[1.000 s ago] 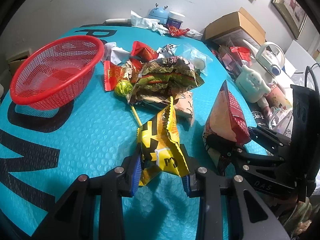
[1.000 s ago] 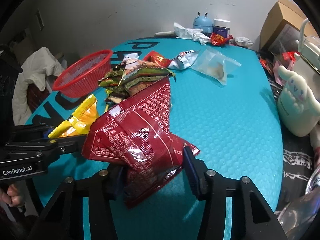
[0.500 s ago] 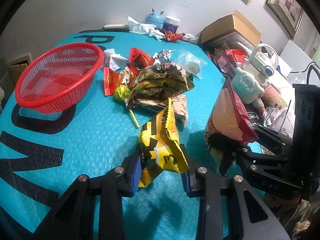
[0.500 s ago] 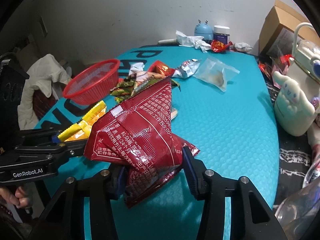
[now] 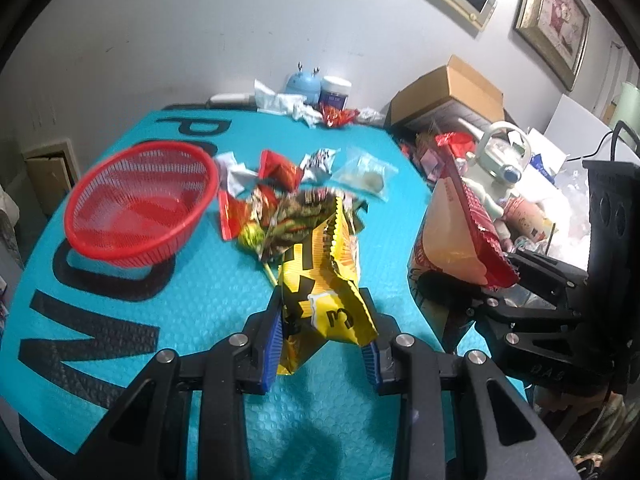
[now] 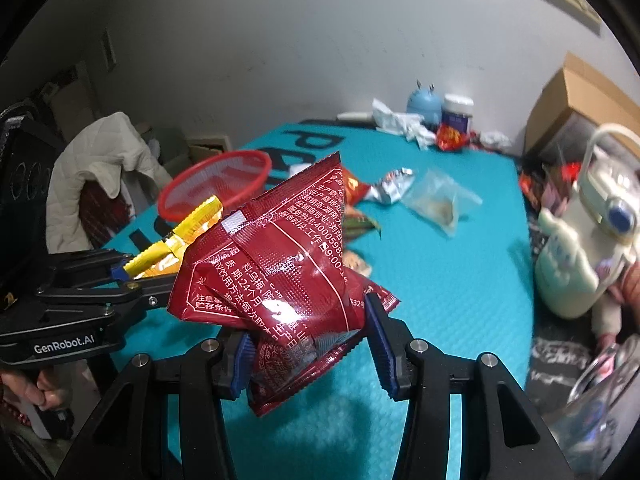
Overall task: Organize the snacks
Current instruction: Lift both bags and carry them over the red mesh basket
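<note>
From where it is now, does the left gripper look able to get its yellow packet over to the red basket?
Probably yes. The left gripper holds the yellow packet above the mat, and the stretch toward the red basket looks bare.

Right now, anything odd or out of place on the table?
The snacks are the mess: a loose pile of wrappers lies beside the red basket, which holds none. Both grippers hold crumpled bags: the left gripper a yellow bag, the right gripper a red bag. No spill visible.
</note>
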The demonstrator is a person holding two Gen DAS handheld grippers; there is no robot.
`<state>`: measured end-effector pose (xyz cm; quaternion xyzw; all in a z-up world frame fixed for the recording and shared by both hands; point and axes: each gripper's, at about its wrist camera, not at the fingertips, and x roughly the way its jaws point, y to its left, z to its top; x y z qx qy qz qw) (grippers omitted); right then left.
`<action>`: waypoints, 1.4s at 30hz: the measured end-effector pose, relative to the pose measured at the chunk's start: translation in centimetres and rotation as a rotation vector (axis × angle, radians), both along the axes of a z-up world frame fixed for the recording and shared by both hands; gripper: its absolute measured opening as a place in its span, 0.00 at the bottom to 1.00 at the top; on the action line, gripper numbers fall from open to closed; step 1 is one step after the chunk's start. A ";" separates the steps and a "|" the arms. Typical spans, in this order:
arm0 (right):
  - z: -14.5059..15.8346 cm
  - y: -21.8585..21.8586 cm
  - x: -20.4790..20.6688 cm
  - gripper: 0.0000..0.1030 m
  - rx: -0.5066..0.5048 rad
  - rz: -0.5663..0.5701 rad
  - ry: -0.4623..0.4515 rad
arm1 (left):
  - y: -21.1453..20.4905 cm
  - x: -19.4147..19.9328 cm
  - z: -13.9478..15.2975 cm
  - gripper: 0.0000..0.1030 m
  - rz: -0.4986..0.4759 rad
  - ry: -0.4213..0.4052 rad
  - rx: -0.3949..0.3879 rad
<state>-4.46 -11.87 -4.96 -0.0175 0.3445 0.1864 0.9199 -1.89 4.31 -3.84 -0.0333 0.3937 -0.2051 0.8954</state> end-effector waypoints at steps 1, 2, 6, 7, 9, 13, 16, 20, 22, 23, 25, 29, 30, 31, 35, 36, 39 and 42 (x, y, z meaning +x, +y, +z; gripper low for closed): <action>0.4 0.1 0.0 0.47 -0.002 0.004 -0.006 | 0.1 0.0 0.3 0.32 0.001 -0.008 0.000; 0.9 0.2 0.0 0.47 -0.003 0.012 -0.014 | 0.1 0.0 0.6 0.32 0.004 -0.017 0.000; 2.6 0.9 -0.1 0.47 -0.008 0.028 -0.043 | 0.6 0.2 2.3 0.32 0.010 -0.061 -0.009; 3.0 1.0 0.0 0.47 -0.007 0.033 -0.050 | 0.7 0.2 2.7 0.32 0.012 -0.070 -0.010; 4.0 1.5 0.3 0.47 -0.001 0.049 -0.069 | 1.0 0.3 3.7 0.32 0.020 -0.099 -0.006; 5.4 2.4 0.9 0.47 0.008 0.077 -0.094 | 1.8 0.6 5.5 0.32 0.041 -0.152 0.000; 6.5 3.3 1.8 0.47 0.020 0.106 -0.110 | 2.7 0.9 6.7 0.32 0.062 -0.193 0.007; 7.6 4.6 3.4 0.47 0.032 0.139 -0.123 | 3.9 1.9 8.1 0.32 0.091 -0.231 0.016; 7.9 5.1 4.0 0.47 0.039 0.154 -0.125 | 4.3 2.5 8.5 0.32 0.102 -0.239 0.017; 8.2 5.6 4.5 0.47 0.044 0.166 -0.127 | 4.5 2.7 8.7 0.32 0.110 -0.243 0.020; 8.4 6.2 5.3 0.47 0.049 0.181 -0.128 | 5.2 3.4 9.0 0.32 0.128 -0.254 0.030; 8.8 7.7 7.3 0.48 0.053 0.209 -0.130 | 6.7 4.7 9.2 0.32 0.169 -0.270 0.050; 8.8 8.2 8.0 0.48 0.052 0.215 -0.131 | 7.2 5.2 9.2 0.32 0.181 -0.270 0.057; 8.8 8.4 8.3 0.48 0.051 0.218 -0.131 | 7.6 5.6 9.2 0.32 0.192 -0.271 0.064; 8.7 10.2 10.6 0.48 0.045 0.243 -0.127 | 9.1 7.2 9.0 0.32 0.228 -0.272 0.086; 8.6 10.5 11.0 0.48 0.043 0.248 -0.127 | 9.5 7.7 8.9 0.32 0.237 -0.272 0.091; 8.3 11.7 12.4 0.48 0.031 0.261 -0.125 | 10.4 8.8 8.5 0.32 0.256 -0.268 0.100; 7.8 12.7 13.8 0.48 0.025 0.270 -0.115 | 11.1 9.9 8.0 0.32 0.269 -0.257 0.104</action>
